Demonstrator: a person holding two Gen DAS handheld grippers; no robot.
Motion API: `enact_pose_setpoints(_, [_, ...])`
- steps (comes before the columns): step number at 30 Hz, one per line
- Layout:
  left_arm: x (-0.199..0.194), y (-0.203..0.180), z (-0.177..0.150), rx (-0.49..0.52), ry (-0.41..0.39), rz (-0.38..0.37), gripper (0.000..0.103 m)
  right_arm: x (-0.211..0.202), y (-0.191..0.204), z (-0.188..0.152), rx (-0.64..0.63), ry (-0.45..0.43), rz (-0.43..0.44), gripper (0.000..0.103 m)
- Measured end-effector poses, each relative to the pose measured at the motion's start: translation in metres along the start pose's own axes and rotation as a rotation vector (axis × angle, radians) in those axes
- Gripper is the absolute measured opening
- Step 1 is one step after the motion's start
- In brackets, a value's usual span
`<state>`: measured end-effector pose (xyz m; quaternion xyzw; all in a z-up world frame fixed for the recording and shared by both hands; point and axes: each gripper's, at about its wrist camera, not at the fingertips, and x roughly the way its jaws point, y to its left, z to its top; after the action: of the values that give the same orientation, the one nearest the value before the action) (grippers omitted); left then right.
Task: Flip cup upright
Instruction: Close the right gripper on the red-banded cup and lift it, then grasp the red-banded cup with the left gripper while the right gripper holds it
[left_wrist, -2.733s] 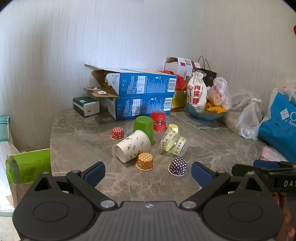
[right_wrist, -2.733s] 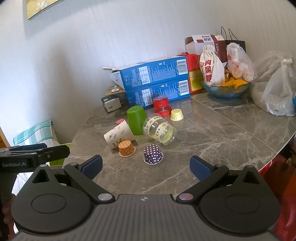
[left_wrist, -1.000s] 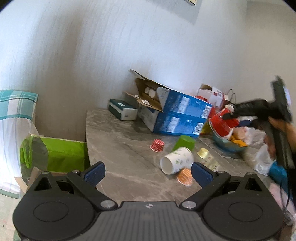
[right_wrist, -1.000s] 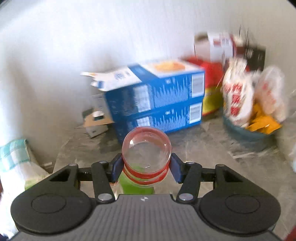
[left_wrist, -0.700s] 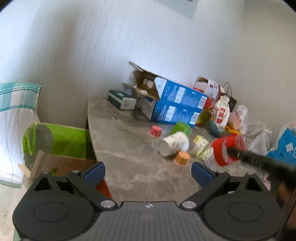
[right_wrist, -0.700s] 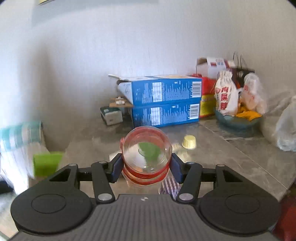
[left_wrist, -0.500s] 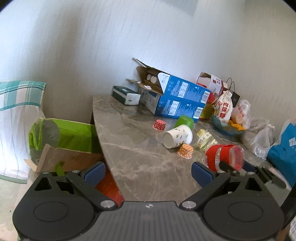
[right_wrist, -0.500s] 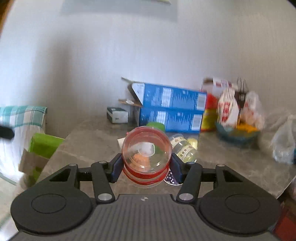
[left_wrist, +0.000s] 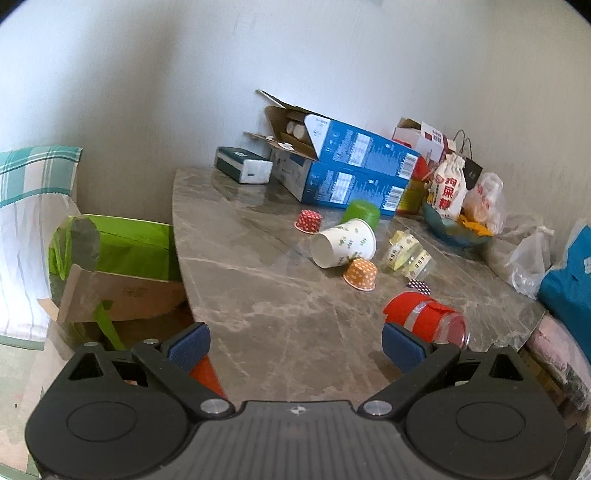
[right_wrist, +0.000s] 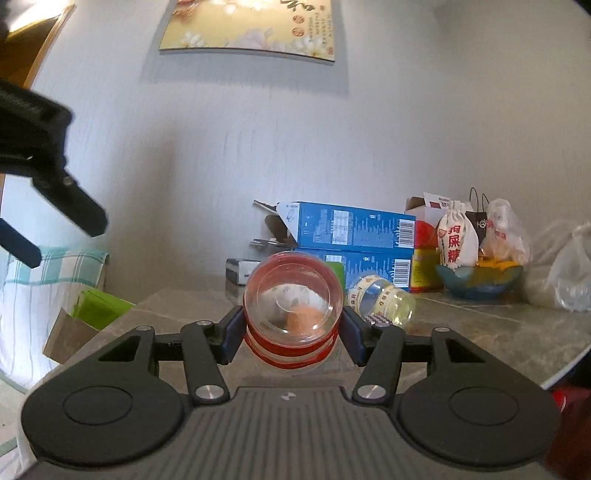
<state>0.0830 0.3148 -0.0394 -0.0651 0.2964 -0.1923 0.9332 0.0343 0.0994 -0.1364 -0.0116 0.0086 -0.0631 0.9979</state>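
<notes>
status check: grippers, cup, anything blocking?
Right gripper shut on red-banded cup, held sideways. Left gripper open, empty. Table below, nothing blocking.

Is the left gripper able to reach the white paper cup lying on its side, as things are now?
Probably yes. The left gripper is open and holds nothing, and bare table lies between it and the white paper cup, whose mouth faces it. The orange cup touches its near side.

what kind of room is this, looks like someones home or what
Most likely a lived-in home, perhaps a dining corner. A marble-look table against the wall is cluttered with blue cartons, a snack bag in a bowl and plastic bags, and a floral picture hangs above.
</notes>
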Motion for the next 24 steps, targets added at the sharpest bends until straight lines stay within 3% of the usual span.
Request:
enact_pose_setpoints(6, [0.008, -0.026, -0.005, 0.04, 0.021, 0.001, 0.101, -0.01, 0.0, -0.02, -0.007, -0.07, 0.024, 0.058])
enact_pose_setpoints(13, [0.014, -0.041, 0.0, 0.03, 0.058, -0.027, 0.101, -0.013, -0.003, -0.027, 0.03, -0.069, 0.051, 0.066])
enact_pose_setpoints(15, [0.02, -0.046, 0.004, 0.022, 0.094, -0.045, 0.101, -0.015, -0.003, -0.028, 0.047, -0.054, 0.046, 0.074])
enact_pose_setpoints(24, [0.054, -0.078, 0.022, -0.031, 0.309, -0.107, 0.101, -0.018, -0.008, -0.029, 0.072, -0.024, 0.061, 0.074])
